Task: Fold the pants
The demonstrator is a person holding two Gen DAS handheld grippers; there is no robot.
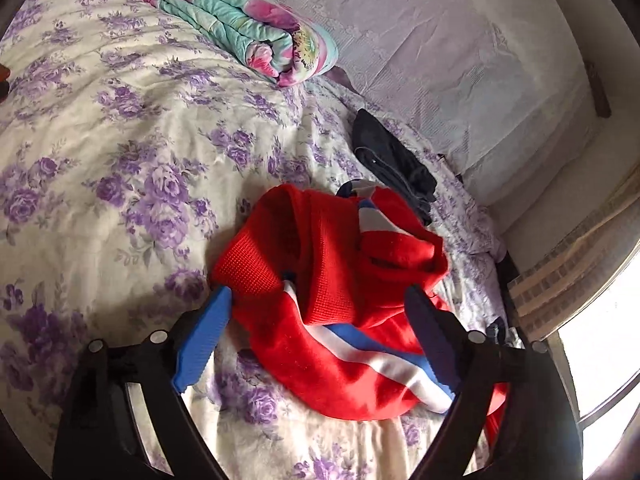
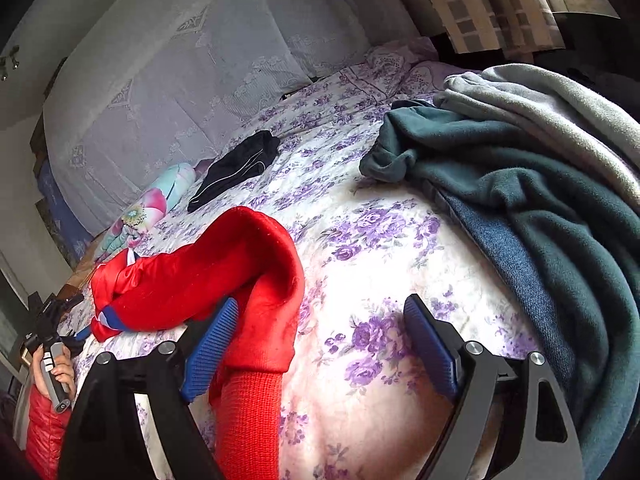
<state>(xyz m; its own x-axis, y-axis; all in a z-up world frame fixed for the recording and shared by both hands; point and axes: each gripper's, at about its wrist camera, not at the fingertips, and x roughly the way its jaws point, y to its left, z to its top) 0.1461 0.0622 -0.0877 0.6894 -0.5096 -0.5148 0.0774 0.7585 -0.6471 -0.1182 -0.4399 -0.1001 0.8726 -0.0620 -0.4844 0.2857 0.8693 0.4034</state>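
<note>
Red pants [image 1: 340, 312] with a white and blue side stripe lie crumpled on the floral bedspread [image 1: 120, 140]. My left gripper [image 1: 320, 300] is open, its blue pads on either side of the bunched red cloth, just above it. In the right wrist view the same red pants [image 2: 224, 272] lie at the left, with a ribbed cuff [image 2: 248, 420] running down between my fingers. My right gripper [image 2: 320, 312] is open; its left pad [image 2: 212, 352] is against the red cloth, its right pad [image 2: 432, 348] over bare bedspread [image 2: 380, 260].
A rolled teal and pink quilt [image 1: 240, 28] lies at the head of the bed. A dark garment [image 1: 392, 160] lies near the headboard [image 1: 460, 60]. A pile of green, grey and denim clothes [image 2: 540, 200] fills the right side. A window [image 1: 608, 360] is at the right.
</note>
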